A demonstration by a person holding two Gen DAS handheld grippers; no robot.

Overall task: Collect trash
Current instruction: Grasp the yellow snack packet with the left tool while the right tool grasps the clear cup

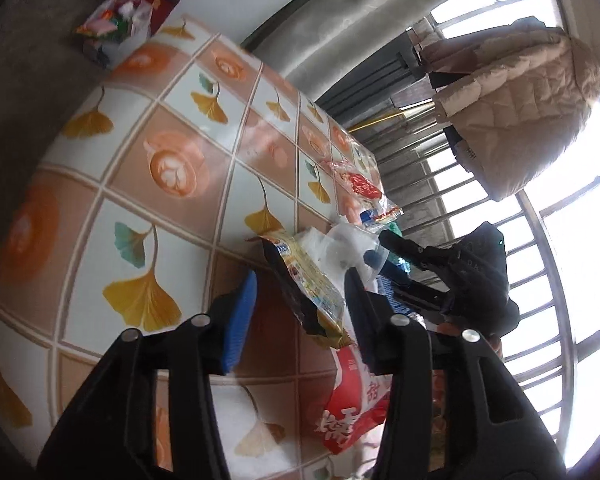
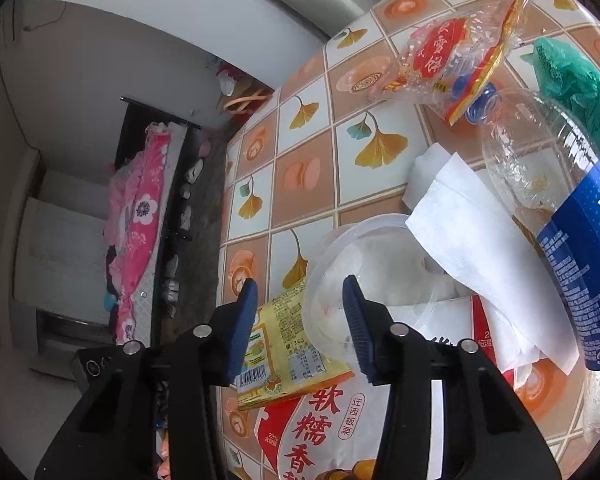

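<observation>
A yellow snack wrapper point(image 1: 308, 288) stands up off the tiled tablecloth point(image 1: 160, 160) between the fingers of my left gripper point(image 1: 300, 312). It is close to the right finger, and the left pad is apart from it. My right gripper point(image 2: 300, 320) straddles the rim of a clear plastic tub point(image 2: 364, 256): one finger sits over its inside, the other outside above the yellow wrapper point(image 2: 284, 344). Neither pad presses. In the left wrist view the right gripper point(image 1: 386, 264) shows just beyond the pile. A red chestnut pouch point(image 2: 312, 432) lies under both.
White tissue point(image 2: 472, 248), a clear bottle with a blue label point(image 2: 572, 240), a red cracker bag point(image 2: 452, 56) and a green bag point(image 2: 572, 76) crowd the table. A filled trash bag point(image 1: 116, 28) sits on the floor. A beige jacket point(image 1: 520, 112) hangs by window bars.
</observation>
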